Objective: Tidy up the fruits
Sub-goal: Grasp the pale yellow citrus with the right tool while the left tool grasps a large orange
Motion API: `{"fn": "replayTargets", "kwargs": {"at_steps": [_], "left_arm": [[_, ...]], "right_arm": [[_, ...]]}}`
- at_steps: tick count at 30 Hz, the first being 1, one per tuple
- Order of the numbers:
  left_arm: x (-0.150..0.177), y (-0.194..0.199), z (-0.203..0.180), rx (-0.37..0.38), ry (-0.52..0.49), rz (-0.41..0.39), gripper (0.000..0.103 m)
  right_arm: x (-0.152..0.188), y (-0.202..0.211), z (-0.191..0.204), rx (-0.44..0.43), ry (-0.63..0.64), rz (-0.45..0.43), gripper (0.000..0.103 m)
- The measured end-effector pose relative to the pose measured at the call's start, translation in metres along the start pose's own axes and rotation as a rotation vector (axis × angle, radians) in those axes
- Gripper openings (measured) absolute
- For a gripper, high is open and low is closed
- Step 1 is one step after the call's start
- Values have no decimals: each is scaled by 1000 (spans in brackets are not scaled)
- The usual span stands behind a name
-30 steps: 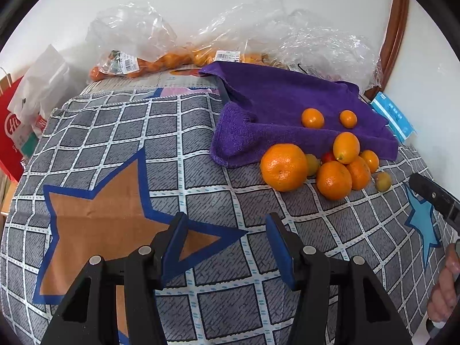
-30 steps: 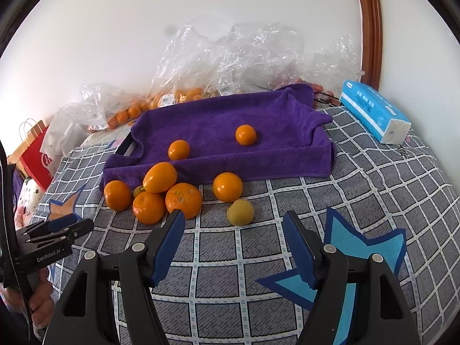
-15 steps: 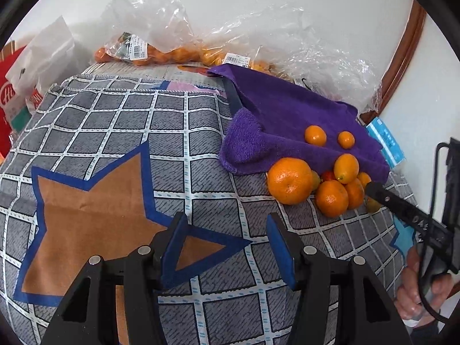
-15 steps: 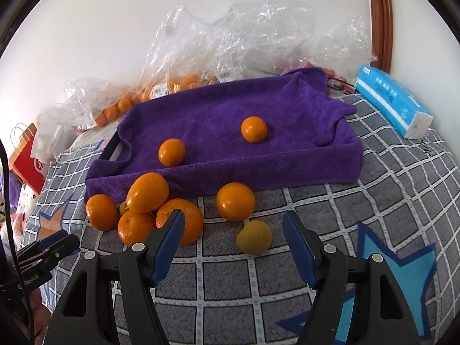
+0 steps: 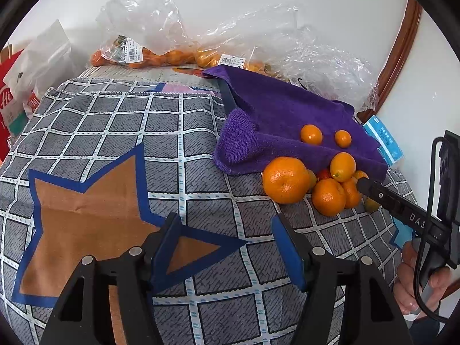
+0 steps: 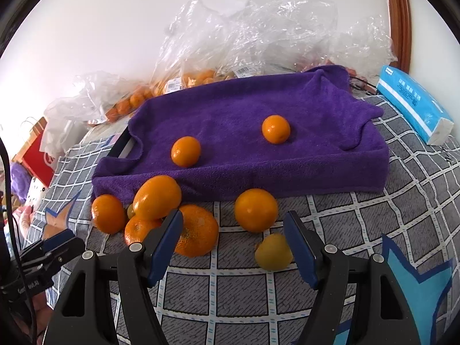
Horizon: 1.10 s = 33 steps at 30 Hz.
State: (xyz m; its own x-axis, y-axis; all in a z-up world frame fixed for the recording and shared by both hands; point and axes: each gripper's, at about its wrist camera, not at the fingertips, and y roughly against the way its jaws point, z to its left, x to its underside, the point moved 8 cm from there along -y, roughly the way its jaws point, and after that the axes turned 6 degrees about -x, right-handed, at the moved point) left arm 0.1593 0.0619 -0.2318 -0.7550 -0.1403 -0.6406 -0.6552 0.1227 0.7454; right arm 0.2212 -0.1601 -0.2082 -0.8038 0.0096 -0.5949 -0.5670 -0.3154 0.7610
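Note:
A purple towel (image 6: 247, 120) covers a tray and holds two small oranges (image 6: 185, 151) (image 6: 275, 129). In front of it a pile of oranges (image 6: 156, 197) lies on the checked cloth, with a lone orange (image 6: 256, 210) and a small yellow fruit (image 6: 273, 251). My right gripper (image 6: 234, 241) is open, its fingers either side of the lone orange and yellow fruit, just short of them. My left gripper (image 5: 225, 245) is open and empty over the cloth, left of the big orange (image 5: 286, 179). The towel (image 5: 287, 120) shows in that view too.
Clear plastic bags of oranges (image 6: 201, 77) lie behind the towel by the wall. A blue tissue pack (image 6: 414, 103) sits at the right. A red bag (image 5: 11, 97) stands off the left edge. The checked cloth (image 5: 115, 132) with star patterns covers the surface.
My right gripper has moved forward toward the fruit pile, which now looks larger and closer. My left gripper has swung right, bringing the right gripper into its view.

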Motion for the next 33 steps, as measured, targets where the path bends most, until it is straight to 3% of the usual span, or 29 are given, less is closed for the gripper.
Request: {"fn": "replayTargets", "kwargs": {"at_steps": [7, 8, 10, 12, 20, 24, 27, 33], "left_arm": [[-1, 0, 0, 2, 4, -4, 64], [-1, 0, -1, 0, 2, -5, 64], [-1, 0, -1, -1, 1, -6, 64], [-1, 0, -1, -1, 1, -7, 64], [-1, 5, -1, -2, 4, -21, 63], [-7, 16, -18, -50, -61, -40, 63], [-16, 18, -40, -21, -105, -43, 63], [-25, -12, -50, -37, -108, -27, 63]], "right_arm": [[11, 7, -18, 59, 9, 24, 66], [14, 5, -22, 75, 9, 43, 62], [21, 2, -31, 118, 20, 79, 43], [20, 8, -31, 115, 31, 50, 28], [22, 24, -48, 101, -35, 11, 29], [22, 31, -56, 108, -54, -11, 29], [21, 37, -59, 114, -55, -33, 29], [22, 37, -57, 83, -43, -31, 29]]}}
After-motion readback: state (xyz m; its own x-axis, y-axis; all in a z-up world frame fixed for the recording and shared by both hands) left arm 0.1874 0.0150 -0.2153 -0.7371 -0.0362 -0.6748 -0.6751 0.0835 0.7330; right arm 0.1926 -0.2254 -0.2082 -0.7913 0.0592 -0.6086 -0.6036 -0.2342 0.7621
